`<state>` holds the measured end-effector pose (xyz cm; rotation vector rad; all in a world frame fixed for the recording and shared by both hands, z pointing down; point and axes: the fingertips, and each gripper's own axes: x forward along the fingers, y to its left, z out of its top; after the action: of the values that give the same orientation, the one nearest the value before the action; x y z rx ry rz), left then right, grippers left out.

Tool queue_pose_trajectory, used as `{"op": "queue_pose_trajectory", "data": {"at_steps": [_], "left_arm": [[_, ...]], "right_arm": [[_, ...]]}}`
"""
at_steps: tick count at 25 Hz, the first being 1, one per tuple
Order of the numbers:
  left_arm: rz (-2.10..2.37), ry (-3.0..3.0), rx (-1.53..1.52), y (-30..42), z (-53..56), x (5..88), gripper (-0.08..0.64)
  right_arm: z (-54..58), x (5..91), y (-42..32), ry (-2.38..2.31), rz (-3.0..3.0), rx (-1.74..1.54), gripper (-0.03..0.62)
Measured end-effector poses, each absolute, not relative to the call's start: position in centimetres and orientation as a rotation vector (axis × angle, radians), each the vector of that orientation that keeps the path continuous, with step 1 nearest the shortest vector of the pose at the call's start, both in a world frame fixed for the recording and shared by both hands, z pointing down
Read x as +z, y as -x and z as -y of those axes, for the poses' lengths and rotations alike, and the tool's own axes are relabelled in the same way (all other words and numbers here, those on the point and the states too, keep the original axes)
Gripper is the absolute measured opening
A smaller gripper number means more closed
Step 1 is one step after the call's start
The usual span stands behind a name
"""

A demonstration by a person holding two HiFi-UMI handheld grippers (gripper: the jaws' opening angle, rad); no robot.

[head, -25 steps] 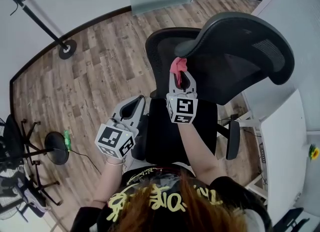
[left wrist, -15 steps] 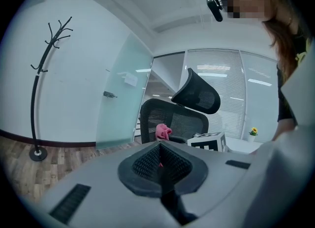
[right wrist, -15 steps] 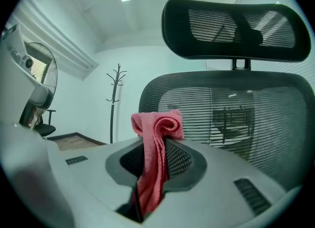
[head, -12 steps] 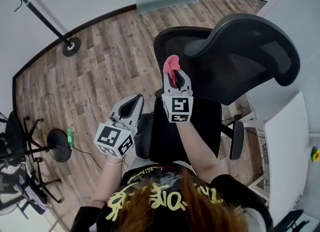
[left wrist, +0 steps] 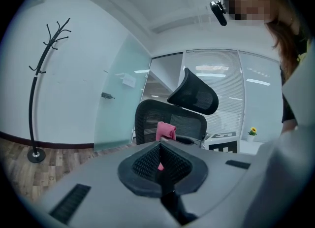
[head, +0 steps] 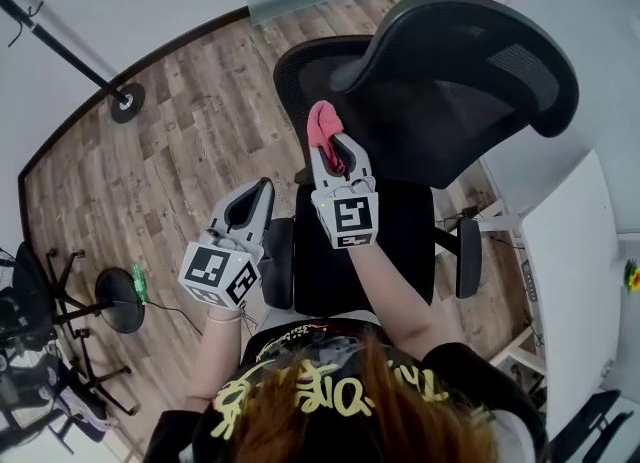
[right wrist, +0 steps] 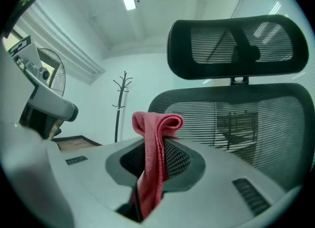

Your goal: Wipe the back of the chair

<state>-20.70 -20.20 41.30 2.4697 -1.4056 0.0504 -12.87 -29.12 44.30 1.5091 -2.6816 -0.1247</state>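
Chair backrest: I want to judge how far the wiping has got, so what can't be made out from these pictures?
- Whether the red cloth touches the backrest: in the head view they overlap, and the right gripper view gives no depth.
- The backrest's rear face: turned away in every view.
- The chair base: head view, hidden under the seat.
- Dust or wiped streaks on the mesh: too fine in all views.

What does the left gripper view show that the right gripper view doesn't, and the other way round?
Left gripper view only: the left gripper, shut with nothing in it, a frosted glass panel and a yellow flower. Right gripper view only: the right gripper shut on the pink cloth, seen close, and a fan. Both: the mesh chair back with its headrest, the coat stand and the cloth.
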Motion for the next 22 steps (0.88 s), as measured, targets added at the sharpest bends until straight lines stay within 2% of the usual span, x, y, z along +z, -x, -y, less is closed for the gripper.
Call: {"op": "queue_pose_trajectory", "data": {"at_steps": [22], "left_arm": [[1.091,-2.644,0.085,-1.0,21.1,42.6,-0.009]], "right_arm": [[24.9,45.3,-17.4,-1.986,2.297,-0.05,0.067]]}}
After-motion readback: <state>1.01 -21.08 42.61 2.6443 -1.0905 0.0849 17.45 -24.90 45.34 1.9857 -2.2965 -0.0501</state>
